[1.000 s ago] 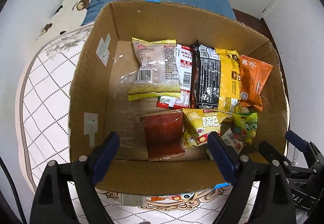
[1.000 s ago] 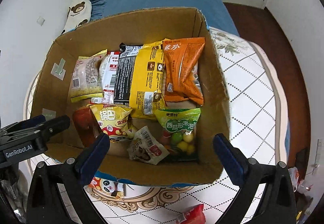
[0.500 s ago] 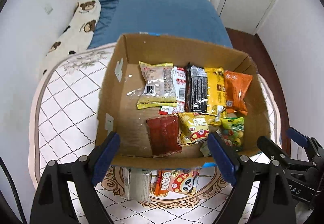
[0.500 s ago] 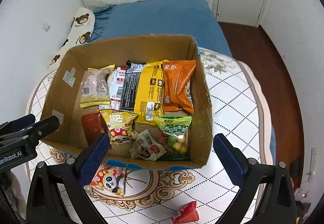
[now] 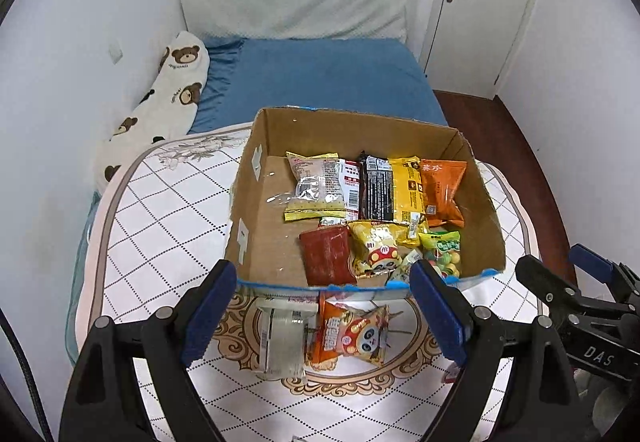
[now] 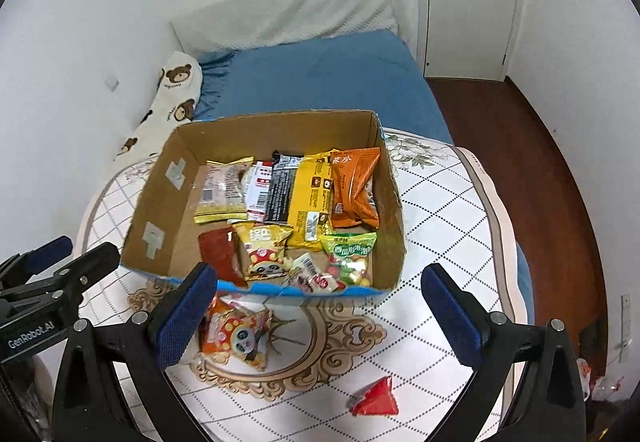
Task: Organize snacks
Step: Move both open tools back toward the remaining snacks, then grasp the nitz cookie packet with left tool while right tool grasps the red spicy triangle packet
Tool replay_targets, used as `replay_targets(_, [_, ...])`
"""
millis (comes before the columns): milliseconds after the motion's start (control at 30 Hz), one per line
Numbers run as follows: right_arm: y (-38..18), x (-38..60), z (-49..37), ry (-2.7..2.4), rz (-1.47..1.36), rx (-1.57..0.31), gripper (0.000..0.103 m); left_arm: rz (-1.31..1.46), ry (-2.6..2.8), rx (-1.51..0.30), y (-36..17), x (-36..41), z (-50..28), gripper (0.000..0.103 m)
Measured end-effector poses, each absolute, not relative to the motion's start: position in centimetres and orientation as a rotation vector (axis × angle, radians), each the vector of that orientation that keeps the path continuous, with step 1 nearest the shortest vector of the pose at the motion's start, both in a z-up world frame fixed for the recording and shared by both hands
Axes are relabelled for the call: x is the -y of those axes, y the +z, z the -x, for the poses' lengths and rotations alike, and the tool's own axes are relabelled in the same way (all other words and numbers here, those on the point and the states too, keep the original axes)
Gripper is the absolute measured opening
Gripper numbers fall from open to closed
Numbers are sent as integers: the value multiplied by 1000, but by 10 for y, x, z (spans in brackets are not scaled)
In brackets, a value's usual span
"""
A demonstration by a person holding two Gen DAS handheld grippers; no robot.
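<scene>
The cardboard box [image 5: 484, 198] sits on the quilted mat [image 5: 160, 210], its blue-taped near rim facing both tools. Snack packets fill its right and rear; bare floor [image 5: 272, 238] shows along its left wall. Left gripper [image 5: 320, 306] and right gripper [image 6: 320, 306] both hover spread wide, holding nothing, short of the near rim. Outside the box lie a panda snack packet [image 6: 236, 334] and a clear packet [image 5: 280, 342], both just beside the rim, and a red packet [image 6: 376, 398] well apart.
</scene>
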State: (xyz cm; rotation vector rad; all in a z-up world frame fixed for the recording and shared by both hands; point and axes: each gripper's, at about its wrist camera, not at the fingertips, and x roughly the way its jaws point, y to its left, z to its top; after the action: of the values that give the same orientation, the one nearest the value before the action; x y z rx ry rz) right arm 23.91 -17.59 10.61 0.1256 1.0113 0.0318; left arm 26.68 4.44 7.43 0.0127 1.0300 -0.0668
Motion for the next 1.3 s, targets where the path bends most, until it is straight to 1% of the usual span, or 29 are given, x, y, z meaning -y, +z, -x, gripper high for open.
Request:
replay_targets(133, [111, 177, -216, 44, -150, -1009, 103, -3, -80, -1035, 74, -47, -246, 89])
replay_targets(233, [102, 179, -196, 63, -180, -1036, 103, -13, -94, -1074, 61, -50, -227, 89])
replay_targets(300, [86, 184, -180, 78, -209, -1076, 103, -32, -105, -1123, 44, -52, -212, 89])
replay_targets(400, [56, 191, -156, 74, -243, -1145, 103, -88, -135, -1239, 3, -56, -181, 89])
replay_targets(433, [47, 193, -151, 70, -253, -1162, 102, -126, -147, -1297, -18, -56, -168, 89])
replay_targets(500, [24, 198, -134, 68, -277, -1213, 85, -169, -160, -1396, -52, -59, -148, 89])
replay_targets(533, [9, 201, -125, 66, -295, -1252, 67, -182, -182, -1450, -70, -60, -138, 89])
replay_targets(567, [-3, 204, -120, 65, -311, -1282, 61, -193, -196, -1497, -86, -61, -130, 89])
replay_targets(700, [-31, 220, -103, 32, -377, -1322, 61, -245, -261, -1658, -143, -55, -103, 89])
replay_targets(800, [-49, 232, -104, 11, -415, -1348, 65, -250, -284, -1725, -174, -48, -98, 88])
replay_targets(833, [-52, 235, -109, 7, -419, -1351, 66, -237, -277, -1727, -180, -47, -98, 77])
replay_targets(900, [-60, 237, -117, 4, -410, -1351, 67, -214, -249, -1715, -183, -47, -103, 62])
replay_targets(1033, [-79, 239, -141, -9, -412, -1370, 67, -84, -185, -1687, -178, -55, -123, 57])
replay_targets(1233, [-116, 234, -171, -1, -400, -1440, 66, 73, -80, -1646, -173, -65, -162, 57])
replay_targets(1300, [-125, 232, -173, 15, -410, -1464, 57, 115, -74, -1670, -177, -67, -168, 58])
